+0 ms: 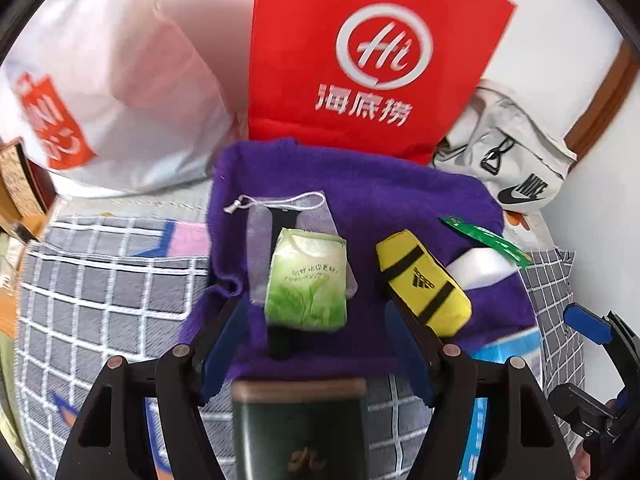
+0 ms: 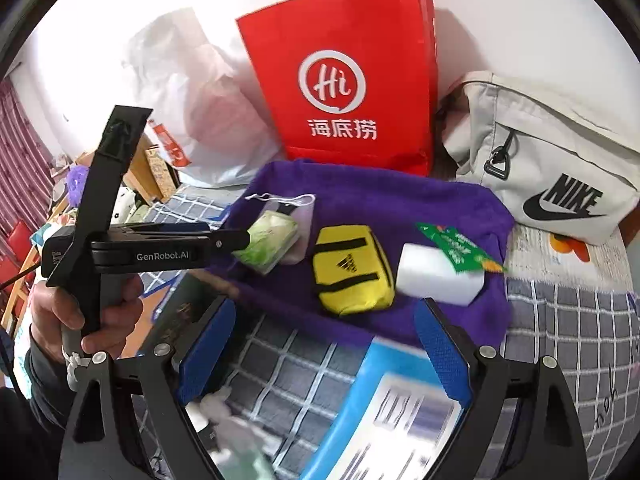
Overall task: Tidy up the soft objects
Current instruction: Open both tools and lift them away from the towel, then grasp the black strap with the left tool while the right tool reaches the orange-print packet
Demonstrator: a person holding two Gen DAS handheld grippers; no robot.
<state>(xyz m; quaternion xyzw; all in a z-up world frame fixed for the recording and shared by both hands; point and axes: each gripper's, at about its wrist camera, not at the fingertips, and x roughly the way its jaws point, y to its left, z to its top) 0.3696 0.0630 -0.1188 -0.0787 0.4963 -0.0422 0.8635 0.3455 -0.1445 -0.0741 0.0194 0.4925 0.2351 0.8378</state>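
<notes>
Left wrist view: the left gripper [image 1: 316, 320] sits at the lower centre of the frame with its jaws spread wide, holding nothing. Between and just above the blue pads [image 1: 224, 344] lies a green tissue pack [image 1: 307, 280], resting on a sheer drawstring pouch [image 1: 280, 216] on a purple towel [image 1: 360, 200]. To the right of the pack lies a yellow mini bag [image 1: 424, 280], and further right a white sponge block [image 1: 480, 268] with a green sachet [image 1: 486, 240] across its top. A dark green booklet [image 1: 300, 428] fills the bottom centre. A red paper bag [image 1: 376, 56] stands at the upper centre, a white plastic bag [image 1: 120, 80] at the upper left, a grey Nike bag [image 1: 508, 160] at the right edge. All rest on a grey checked sheet [image 1: 100, 288]. Right wrist view: the right gripper [image 2: 324, 344] occupies the bottom of the frame, jaws wide apart and empty, above the checked sheet and a blue-and-white packet [image 2: 384, 408], which is blurred. The left gripper enters from the left, held in the person's left hand [image 2: 92, 312], its tip touching or just beside the tissue pack; which one cannot be told. The yellow mini bag lies at centre on the towel, the sponge block and sachet to its right, the red bag above, the Nike bag at upper right.
</notes>
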